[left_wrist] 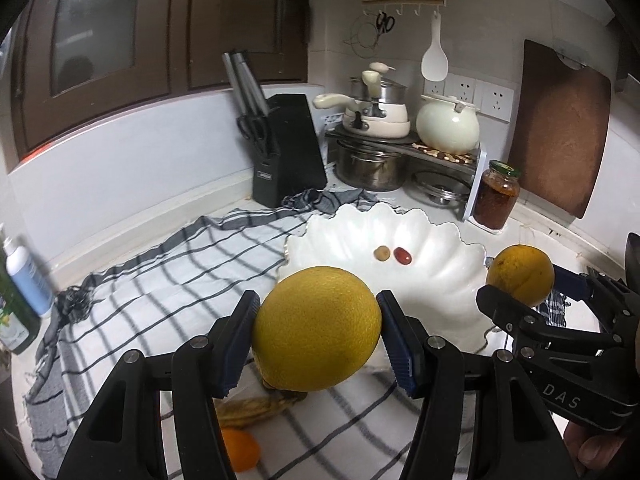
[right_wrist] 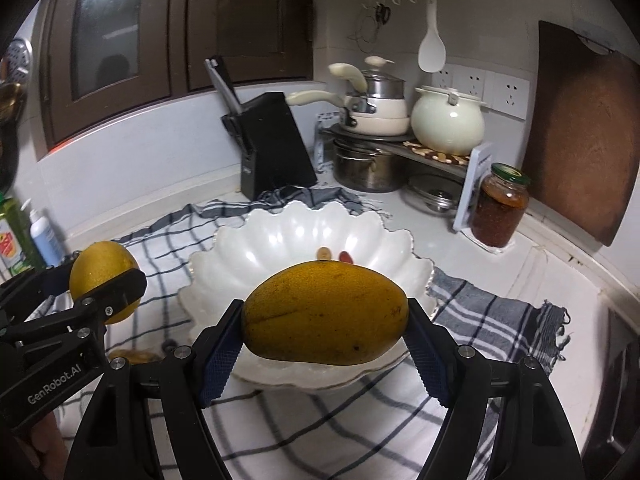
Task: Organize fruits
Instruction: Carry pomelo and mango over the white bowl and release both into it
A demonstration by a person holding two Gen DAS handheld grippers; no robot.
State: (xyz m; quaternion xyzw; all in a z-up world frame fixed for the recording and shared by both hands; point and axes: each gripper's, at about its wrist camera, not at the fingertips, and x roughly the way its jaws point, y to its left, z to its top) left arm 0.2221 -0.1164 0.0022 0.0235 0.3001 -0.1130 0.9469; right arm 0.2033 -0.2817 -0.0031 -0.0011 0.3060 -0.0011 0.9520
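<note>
My left gripper (left_wrist: 318,330) is shut on a large yellow citrus fruit (left_wrist: 316,328), held above the checked cloth just left of the white scalloped bowl (left_wrist: 448,280). My right gripper (right_wrist: 326,316) is shut on a yellow-orange mango (right_wrist: 326,314), held over the near rim of the bowl (right_wrist: 240,240). Each gripper shows in the other's view: the right one with the mango (left_wrist: 520,274), the left one with the citrus (right_wrist: 102,278). Two small fruits, one tan (left_wrist: 381,253) and one red (left_wrist: 403,255), lie in the bowl. A small orange (left_wrist: 240,450) and a brownish-yellow fruit (left_wrist: 256,410) lie on the cloth under my left gripper.
A black knife block (left_wrist: 286,152), stacked pots on a rack (left_wrist: 372,152), a white kettle (left_wrist: 448,124), a jar of red sauce (left_wrist: 496,196) and a wooden cutting board (left_wrist: 560,128) line the back. Bottles (left_wrist: 24,280) stand at the left edge.
</note>
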